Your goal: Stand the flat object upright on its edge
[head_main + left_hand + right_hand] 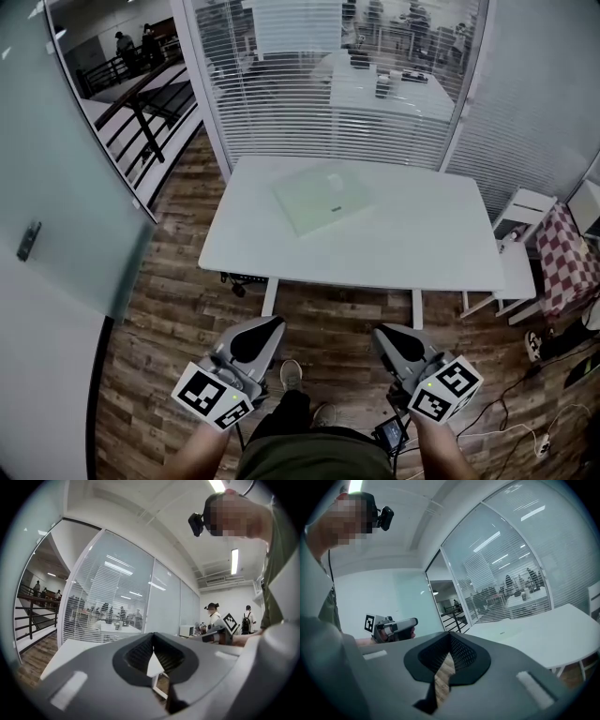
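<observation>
Floor (187, 319): brown wood-grain planks, matt, running the whole width of the head view.

Glass partition (328, 84) at 12 o'clock: clear panes behind thin white horizontal blinds.

Table (422, 244): white, smooth, rectangular top with rounded corners, on white legs, centre of the head view.

Flat object (323, 200): thin pale green-white square sheet or board. It lies flat on the tabletop toward 11 o'clock of the table's centre, turned diagonally to the edges. A small paler patch near its far edge is too small to identify.

Left gripper (265, 328): grey moulded plastic at 7 o'clock, well short of the table. Its ribbed black pads meet tip to tip with nothing between them.

Right gripper (384, 336): same build, at 5 o'clock. Its jaws are fully together and empty, with floor planks showing through the gap behind the tips.

Both carry white cubes with black square markers.
</observation>
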The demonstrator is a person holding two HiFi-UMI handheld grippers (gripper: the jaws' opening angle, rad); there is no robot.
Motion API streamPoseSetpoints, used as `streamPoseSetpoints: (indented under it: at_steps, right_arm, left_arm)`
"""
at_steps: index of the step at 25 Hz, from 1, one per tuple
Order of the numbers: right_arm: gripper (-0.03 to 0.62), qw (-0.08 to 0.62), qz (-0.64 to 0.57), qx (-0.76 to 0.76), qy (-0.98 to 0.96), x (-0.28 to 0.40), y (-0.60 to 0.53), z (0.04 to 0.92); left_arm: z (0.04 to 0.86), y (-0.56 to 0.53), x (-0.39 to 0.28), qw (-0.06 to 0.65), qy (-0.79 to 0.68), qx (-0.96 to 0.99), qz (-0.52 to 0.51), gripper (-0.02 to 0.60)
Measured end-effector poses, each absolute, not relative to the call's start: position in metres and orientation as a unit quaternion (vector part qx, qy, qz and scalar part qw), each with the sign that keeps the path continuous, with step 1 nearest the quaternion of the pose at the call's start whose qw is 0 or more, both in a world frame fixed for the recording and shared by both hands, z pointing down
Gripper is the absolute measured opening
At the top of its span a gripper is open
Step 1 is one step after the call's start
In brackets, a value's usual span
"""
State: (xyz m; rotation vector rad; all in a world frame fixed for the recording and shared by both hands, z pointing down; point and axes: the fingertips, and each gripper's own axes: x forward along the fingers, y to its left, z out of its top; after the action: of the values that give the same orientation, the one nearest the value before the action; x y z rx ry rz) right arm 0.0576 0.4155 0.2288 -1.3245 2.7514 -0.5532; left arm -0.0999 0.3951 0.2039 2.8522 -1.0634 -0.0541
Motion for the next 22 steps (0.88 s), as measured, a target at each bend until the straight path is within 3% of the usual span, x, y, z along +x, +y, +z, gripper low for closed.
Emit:
streamPoseSetpoints:
  at_steps: [22]
  right_arm:
    - [0.005,0.003,-0.202,-0.441,0.874,0.023,0.301,0.256]
  left_arm:
    - [0.236,0.268,-0.124,0.082,-0.326,0.942,-0.013,0.002]
